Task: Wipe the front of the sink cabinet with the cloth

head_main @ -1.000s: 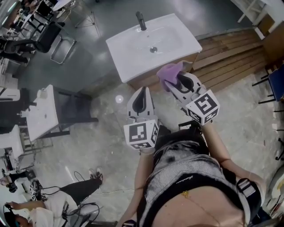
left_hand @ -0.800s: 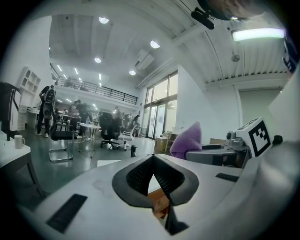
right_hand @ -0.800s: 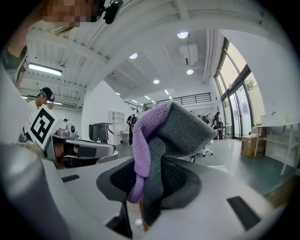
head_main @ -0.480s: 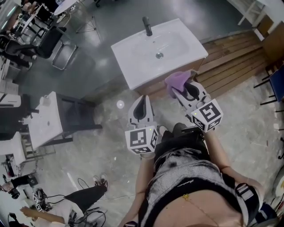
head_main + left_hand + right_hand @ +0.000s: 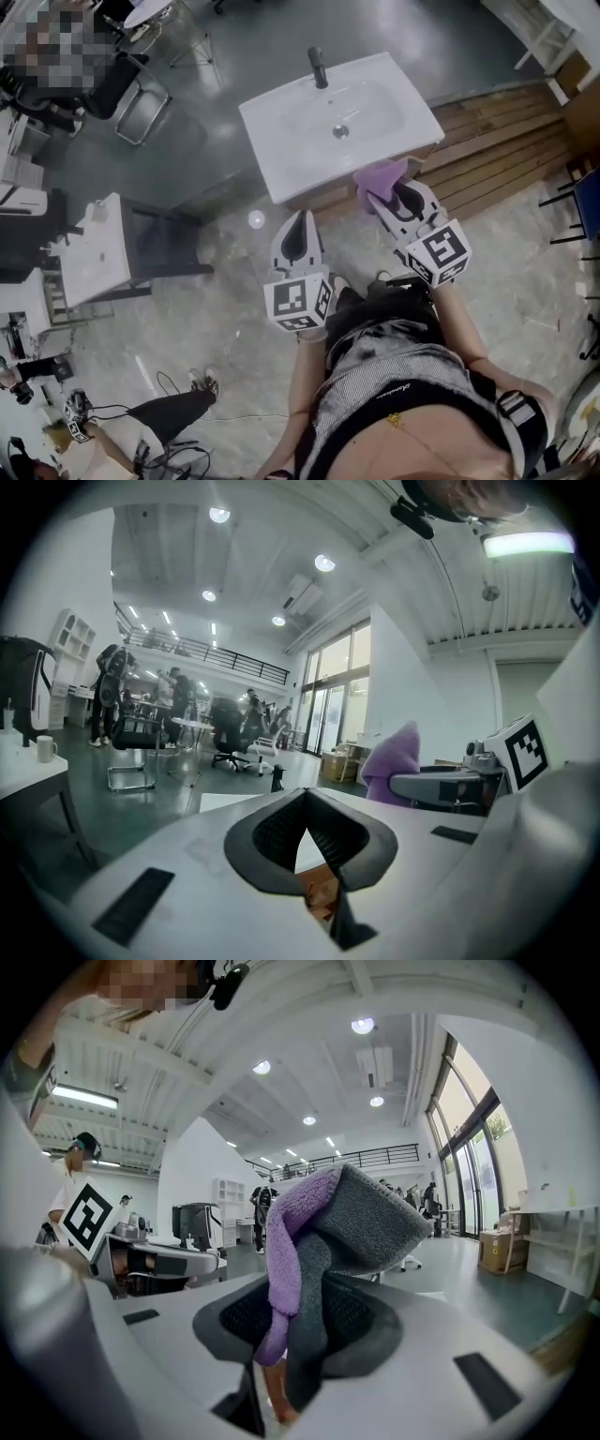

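A white sink [image 5: 375, 131] with a dark tap [image 5: 319, 66] tops a wooden cabinet whose front [image 5: 323, 198] shows as a thin brown strip below the basin's near edge. My right gripper [image 5: 382, 187] is shut on a purple and grey cloth [image 5: 377, 174] [image 5: 319, 1232], which hangs right at the cabinet's front near its right end. The left gripper [image 5: 297, 221] [image 5: 305, 841] floats lower left of it, jaws shut with nothing between them, a little short of the cabinet.
Wooden planks [image 5: 497, 131] lie on the floor right of the sink. A second white basin on a dark stand [image 5: 94, 248] sits at the left. Chairs [image 5: 141, 98] stand at the far left. Someone's leg and cables [image 5: 169, 412] are at the bottom left.
The sink and cabinet have slid right and down in the head view. Both grippers keep their pose, the cloth still held beside the cabinet front.
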Demonstrator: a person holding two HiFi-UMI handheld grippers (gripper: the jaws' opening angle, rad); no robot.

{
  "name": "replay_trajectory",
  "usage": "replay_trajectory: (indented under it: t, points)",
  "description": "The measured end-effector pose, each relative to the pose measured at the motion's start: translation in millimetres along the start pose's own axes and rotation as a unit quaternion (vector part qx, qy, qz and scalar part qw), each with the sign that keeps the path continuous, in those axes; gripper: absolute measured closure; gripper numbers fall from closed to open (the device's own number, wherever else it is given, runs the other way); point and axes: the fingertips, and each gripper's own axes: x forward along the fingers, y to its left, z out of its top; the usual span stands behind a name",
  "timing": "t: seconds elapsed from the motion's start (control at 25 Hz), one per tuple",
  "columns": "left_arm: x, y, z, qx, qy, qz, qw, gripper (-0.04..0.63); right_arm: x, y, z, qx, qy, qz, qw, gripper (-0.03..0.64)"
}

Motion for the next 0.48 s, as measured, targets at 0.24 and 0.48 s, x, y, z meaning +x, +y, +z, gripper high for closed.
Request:
replay_trajectory:
  t: [0.24, 0.48]
  points:
    - [17, -28, 6, 0.004, -0.008, 0.028, 0.9995, 0.589, -7, -29, 7, -0.009, -0.001, 0.034, 0.999, 0.437]
    - [20, -55, -7, 0.004, 0.006, 0.040, 0.9992, 0.589, -16, -34, -4, -0.005, 0.003, 0.075, 0.997, 0.437]
